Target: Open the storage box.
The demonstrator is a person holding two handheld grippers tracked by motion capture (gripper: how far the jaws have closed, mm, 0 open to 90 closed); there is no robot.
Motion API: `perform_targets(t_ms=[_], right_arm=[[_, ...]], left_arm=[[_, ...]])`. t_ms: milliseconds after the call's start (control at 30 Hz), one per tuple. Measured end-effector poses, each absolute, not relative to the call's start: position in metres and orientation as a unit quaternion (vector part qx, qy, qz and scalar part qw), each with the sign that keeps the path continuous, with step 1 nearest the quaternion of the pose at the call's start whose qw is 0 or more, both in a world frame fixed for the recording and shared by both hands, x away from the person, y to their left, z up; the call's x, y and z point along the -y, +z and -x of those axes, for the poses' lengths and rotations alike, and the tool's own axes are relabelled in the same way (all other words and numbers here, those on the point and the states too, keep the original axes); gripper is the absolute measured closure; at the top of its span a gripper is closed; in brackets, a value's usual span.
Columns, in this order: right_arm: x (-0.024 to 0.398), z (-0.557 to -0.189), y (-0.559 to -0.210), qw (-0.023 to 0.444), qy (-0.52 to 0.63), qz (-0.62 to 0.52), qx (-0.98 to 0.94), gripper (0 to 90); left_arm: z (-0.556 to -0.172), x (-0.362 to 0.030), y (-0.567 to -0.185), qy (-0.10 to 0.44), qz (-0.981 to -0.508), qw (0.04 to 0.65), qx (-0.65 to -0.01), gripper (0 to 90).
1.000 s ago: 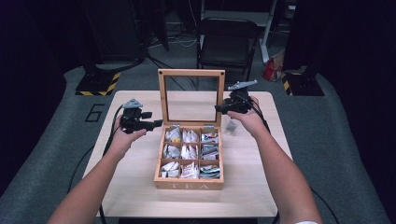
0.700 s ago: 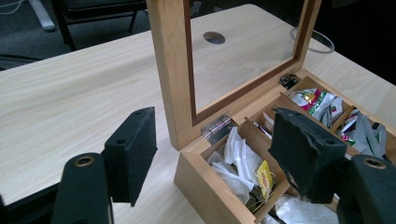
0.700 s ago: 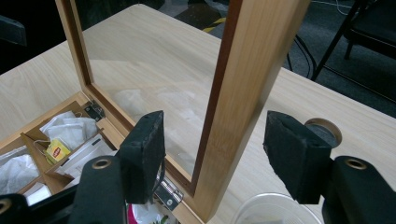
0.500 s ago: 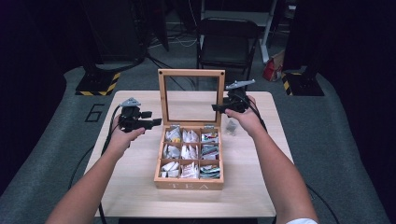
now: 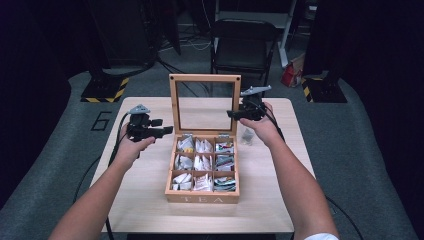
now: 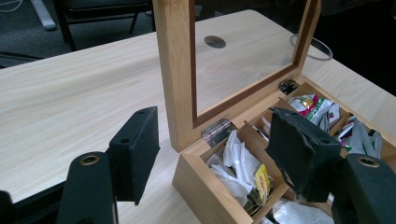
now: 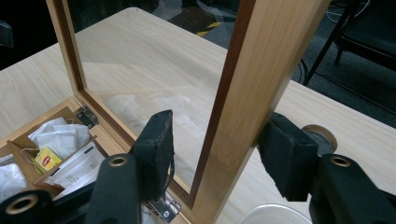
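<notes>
Upright glazed lid of tea box at mid-surface: stiff frame, fragile pane. Right fingers closing around its side rail, apparently one pad touching; left fingers part-open, empty.

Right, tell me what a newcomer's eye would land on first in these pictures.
First, the wooden tea box at mid-table, its nine compartments stuffed with tea bags and its glass-paned lid standing upright. Next, the right gripper, whose jaws have just been closing and now straddle the lid's side rail without yet clamping it. The left gripper hovers open left of the box.
</notes>
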State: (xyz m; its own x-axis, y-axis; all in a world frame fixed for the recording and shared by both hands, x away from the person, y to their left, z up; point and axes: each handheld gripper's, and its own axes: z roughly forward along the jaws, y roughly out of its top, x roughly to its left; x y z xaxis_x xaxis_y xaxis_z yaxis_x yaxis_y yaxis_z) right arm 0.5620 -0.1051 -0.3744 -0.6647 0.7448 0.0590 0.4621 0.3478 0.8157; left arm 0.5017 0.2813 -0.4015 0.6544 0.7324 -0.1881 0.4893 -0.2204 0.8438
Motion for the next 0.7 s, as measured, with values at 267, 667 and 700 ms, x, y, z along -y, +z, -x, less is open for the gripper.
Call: perform_targets(t_ms=[267,667,700], right_arm=[[0.109,-0.560,-0.372,0.158,0.431,-0.378,-0.804,54.4],[0.117,-0.553,-0.367,0.143,0.439,-0.377,-0.803,66.4],[0.117,-0.553,-0.368,0.141,0.442,-0.376,-0.802,66.4]], left_arm=[[-0.502,-0.282,-0.401,0.125,-0.771,0.481,-0.398,38.5],[-0.502,-0.278,-0.396,0.130,-0.772,0.479,-0.396,42.0],[-0.502,-0.278,-0.396,0.128,-0.772,0.480,-0.396,42.2]])
